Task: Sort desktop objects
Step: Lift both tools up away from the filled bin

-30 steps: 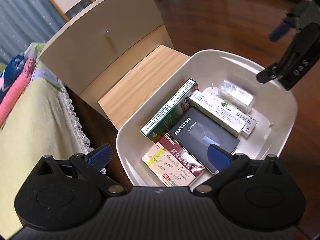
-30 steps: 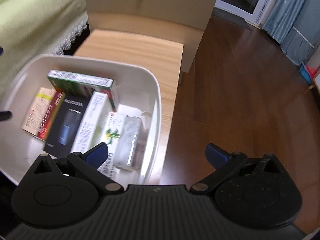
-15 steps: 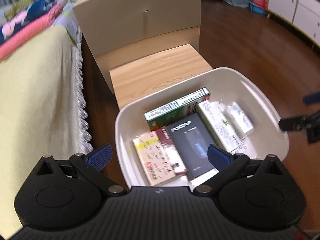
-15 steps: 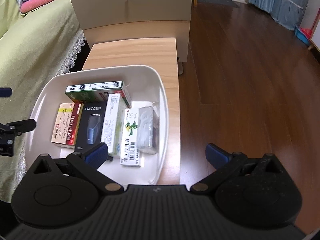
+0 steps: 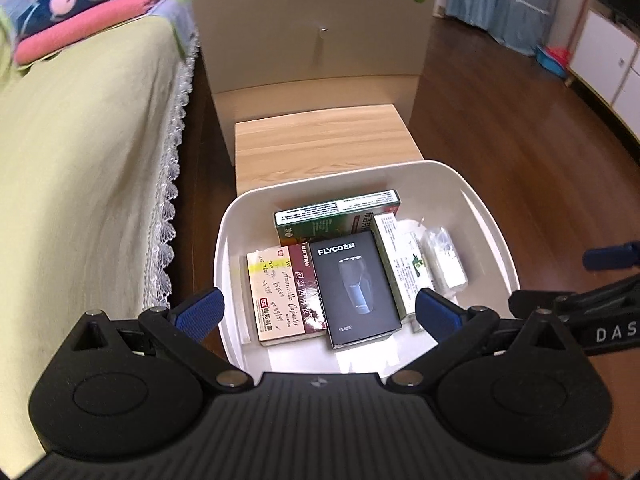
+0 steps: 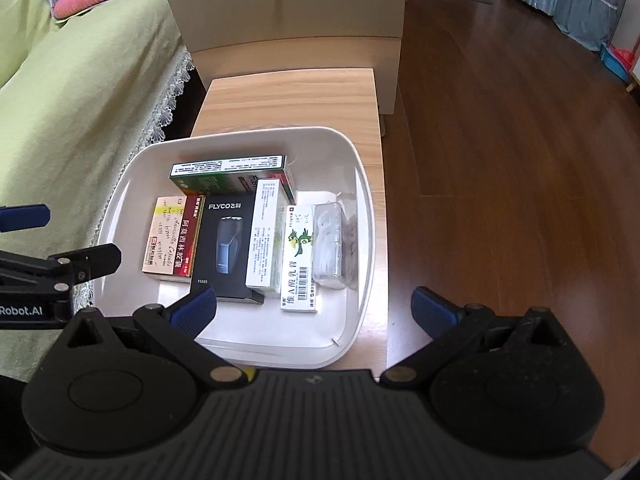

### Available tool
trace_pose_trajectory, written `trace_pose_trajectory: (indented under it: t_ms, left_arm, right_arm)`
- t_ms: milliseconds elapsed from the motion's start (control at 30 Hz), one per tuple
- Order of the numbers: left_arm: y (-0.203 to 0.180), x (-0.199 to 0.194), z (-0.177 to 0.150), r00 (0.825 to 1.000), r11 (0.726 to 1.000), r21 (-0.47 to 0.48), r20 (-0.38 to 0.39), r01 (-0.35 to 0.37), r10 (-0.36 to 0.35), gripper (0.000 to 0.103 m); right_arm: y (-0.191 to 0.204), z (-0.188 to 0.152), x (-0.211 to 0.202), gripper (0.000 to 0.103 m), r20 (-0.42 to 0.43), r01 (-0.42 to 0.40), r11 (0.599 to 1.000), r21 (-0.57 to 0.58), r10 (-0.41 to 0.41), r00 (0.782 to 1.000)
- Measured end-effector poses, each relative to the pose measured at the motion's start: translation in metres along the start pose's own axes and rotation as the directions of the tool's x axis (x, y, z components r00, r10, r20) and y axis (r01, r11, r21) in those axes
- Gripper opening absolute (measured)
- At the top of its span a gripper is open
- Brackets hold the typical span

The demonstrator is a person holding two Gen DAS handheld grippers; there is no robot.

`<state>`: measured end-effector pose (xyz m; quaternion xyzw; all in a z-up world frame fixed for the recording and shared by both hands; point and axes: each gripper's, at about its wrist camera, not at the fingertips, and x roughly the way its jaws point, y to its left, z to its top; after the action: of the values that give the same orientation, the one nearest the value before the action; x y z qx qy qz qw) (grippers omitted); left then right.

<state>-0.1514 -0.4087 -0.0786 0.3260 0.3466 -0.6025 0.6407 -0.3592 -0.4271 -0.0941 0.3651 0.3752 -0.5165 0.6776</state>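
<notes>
A white plastic bin [image 5: 490, 218] [image 6: 366, 184] sits on a small wooden table [image 5: 320, 140] [image 6: 292, 96]. Inside lie a green box [image 5: 336, 216] [image 6: 224, 174], a red and cream medicine box [image 5: 280, 292] [image 6: 170, 238], a black FLYCO shaver box [image 5: 354, 288] [image 6: 226, 240], two white boxes [image 6: 262, 236] [image 6: 298, 264] and a clear packet [image 5: 444, 262] [image 6: 330, 246]. My left gripper [image 5: 318, 312] hovers open above the bin's near edge. My right gripper [image 6: 314, 308] is open too, held above the bin's near right corner. Neither holds anything.
A bed with a green cover [image 5: 80, 168] [image 6: 72, 92] and lace trim runs along the left. A beige cabinet [image 5: 316, 28] [image 6: 284, 4] stands behind the table. Wooden floor [image 6: 512, 140] spreads to the right. Folded pink and blue bedding [image 5: 92, 12] lies on the bed.
Both grippers have pulled back and risen, so the whole bin and table now show. The boxes in the bin have not moved.
</notes>
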Motion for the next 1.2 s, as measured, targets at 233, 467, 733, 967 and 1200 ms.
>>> trace_pose_trajectory:
  t_ms: [233, 467, 733, 967, 1200]
  left_arm:
    - [0.008, 0.003, -0.006, 1.0, 0.998, -0.063, 0.014, 0.01, -0.009, 0.102]
    - [0.012, 0.007, -0.008, 0.998, 0.993, -0.099, 0.025, 0.063, -0.061, 0.102]
    - [0.017, 0.008, -0.008, 0.993, 0.985, -0.129, 0.029, 0.114, -0.111, 0.102]
    - [0.014, 0.012, -0.008, 0.995, 0.987, -0.122, 0.003, 0.1, -0.101, 0.102]
    - [0.009, 0.016, -0.01, 0.997, 0.994, -0.088, -0.031, 0.07, -0.073, 0.102]
  right_arm:
    - [0.003, -0.005, -0.002, 0.102, -0.011, 0.016, 1.0, -0.016, -0.016, 1.0]
    - [0.003, -0.01, 0.005, 0.102, -0.037, 0.026, 0.999, -0.021, -0.026, 0.999]
    - [0.002, -0.011, 0.012, 0.102, -0.055, 0.032, 0.999, -0.023, -0.033, 0.998]
    - [0.003, -0.013, 0.016, 0.102, -0.065, 0.032, 0.999, -0.025, -0.033, 0.997]
    - [0.005, -0.014, 0.018, 0.102, -0.07, 0.03, 0.999, -0.03, -0.032, 0.997]
